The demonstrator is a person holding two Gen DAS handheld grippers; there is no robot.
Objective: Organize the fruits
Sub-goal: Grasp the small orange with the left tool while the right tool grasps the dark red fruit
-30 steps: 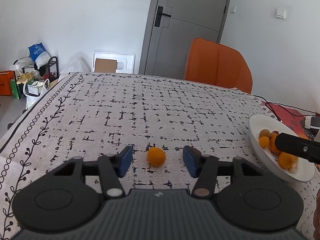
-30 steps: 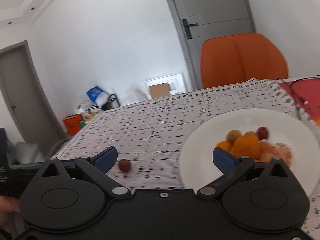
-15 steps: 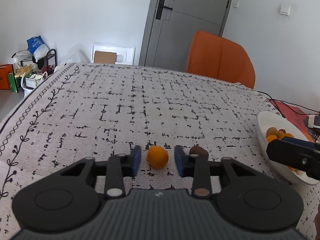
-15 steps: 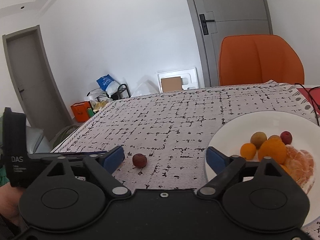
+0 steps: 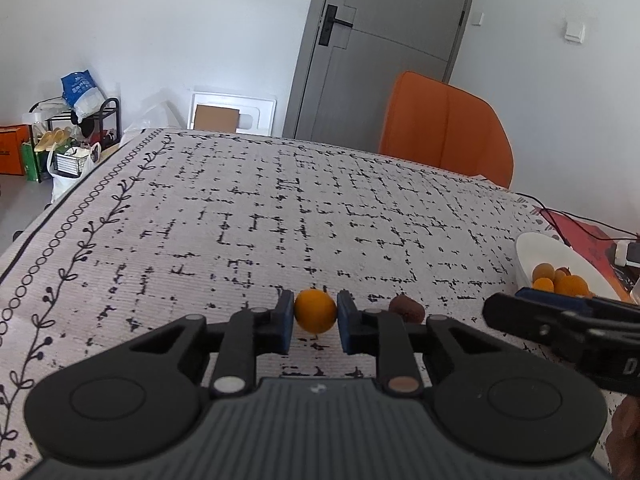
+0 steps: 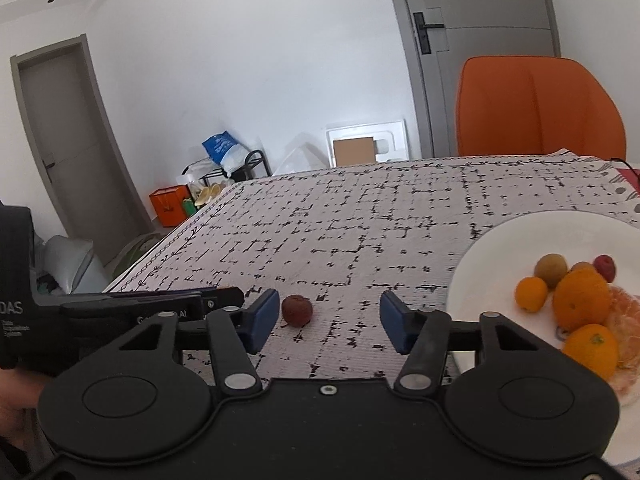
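Pads of your left hand-held gripper [image 5: 316, 320] pinch the small orange [image 5: 315, 311] on the tabletop [image 5: 280, 216]; lift it straight, without squeezing harder, then carry it to the white plate [image 6: 500, 248]. Your right hand-held gripper [image 6: 326, 318] has just been narrowing but stands spread, touching nothing; centre the dark red fruit [image 6: 297, 310], nearer its left pad, before pressing.

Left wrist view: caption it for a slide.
Left gripper shut on the orange on the tablecloth, a dark fruit beside it.
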